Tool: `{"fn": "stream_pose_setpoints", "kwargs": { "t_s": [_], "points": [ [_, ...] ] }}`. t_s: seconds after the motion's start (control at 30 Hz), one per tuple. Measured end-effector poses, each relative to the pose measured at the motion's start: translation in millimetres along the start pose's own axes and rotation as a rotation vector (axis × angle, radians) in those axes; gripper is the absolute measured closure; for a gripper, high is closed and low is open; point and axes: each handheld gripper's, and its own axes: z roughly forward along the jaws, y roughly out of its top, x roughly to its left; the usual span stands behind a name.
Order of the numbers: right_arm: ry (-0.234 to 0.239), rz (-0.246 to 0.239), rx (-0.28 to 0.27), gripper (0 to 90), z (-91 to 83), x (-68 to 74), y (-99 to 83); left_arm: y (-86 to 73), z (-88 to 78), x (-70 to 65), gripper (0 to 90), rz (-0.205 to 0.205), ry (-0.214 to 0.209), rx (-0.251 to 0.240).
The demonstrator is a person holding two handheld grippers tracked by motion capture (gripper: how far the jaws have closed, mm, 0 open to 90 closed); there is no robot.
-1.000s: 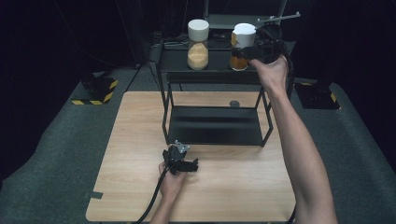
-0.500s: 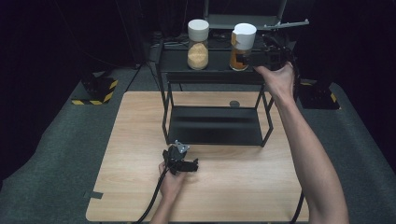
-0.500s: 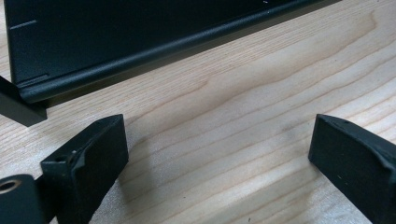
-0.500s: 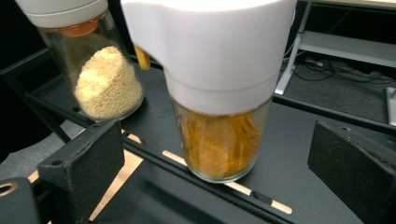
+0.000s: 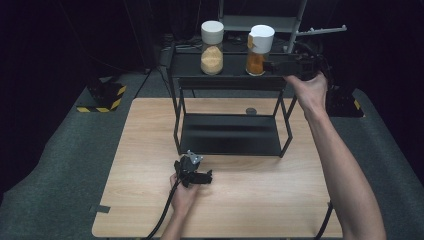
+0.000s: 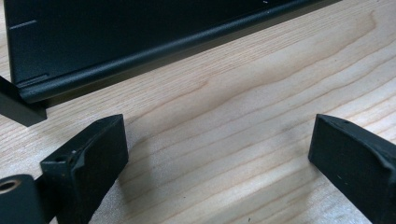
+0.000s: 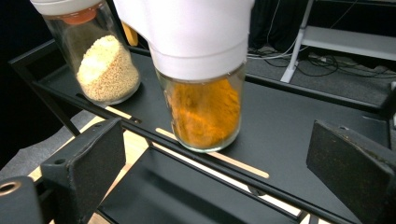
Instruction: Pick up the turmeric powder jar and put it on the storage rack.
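A black two-tier rack (image 5: pixel 230 85) stands on the wooden table (image 5: pixel 150 120). Its top shelf carries two white-lidded glass jars: one of beige grains (image 5: pixel 212 47) (image 7: pixel 105 70) and one of orange powder (image 5: pixel 259 50) (image 7: pixel 205 112). My right gripper (image 5: pixel 270 65) (image 7: pixel 217 140) is held level at the top shelf, just right of the orange jar. It is open, and the jar stands a little ahead of its jaws, untouched. My left gripper (image 5: pixel 196 175) (image 6: pixel 217 135) rests open on the table in front of the rack, with bare wood between its jaws.
The rack's lower shelf (image 5: pixel 230 135) (image 6: pixel 140 42) is bare. A small dark round object (image 5: pixel 251 111) lies on the table behind the rack. Grey cloth (image 5: pixel 60 150) surrounds the table. A metal stand (image 5: pixel 300 20) rises behind the rack.
My right gripper has drawn back to the right, away from the orange jar, which stays on the top shelf. The left gripper has not moved.
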Motion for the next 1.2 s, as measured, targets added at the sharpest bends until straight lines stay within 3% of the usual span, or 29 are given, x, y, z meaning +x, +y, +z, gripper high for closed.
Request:
{"fn": "stream_pose_setpoints", "kwargs": {
  "t_s": [0.83,1.2],
  "points": [
    [-0.034,-0.017,-0.054,3.7,-23.3,-9.2,-31.5,-0.4,0.2,-0.4,4.7,-0.003,0.001,-0.003],
    [-0.022,-0.01,-0.069,3.6,-26.3,-12.6,-45.5,-0.6,0.2,-0.5,4.7,-0.004,0.001,-0.004]
  ]
}}
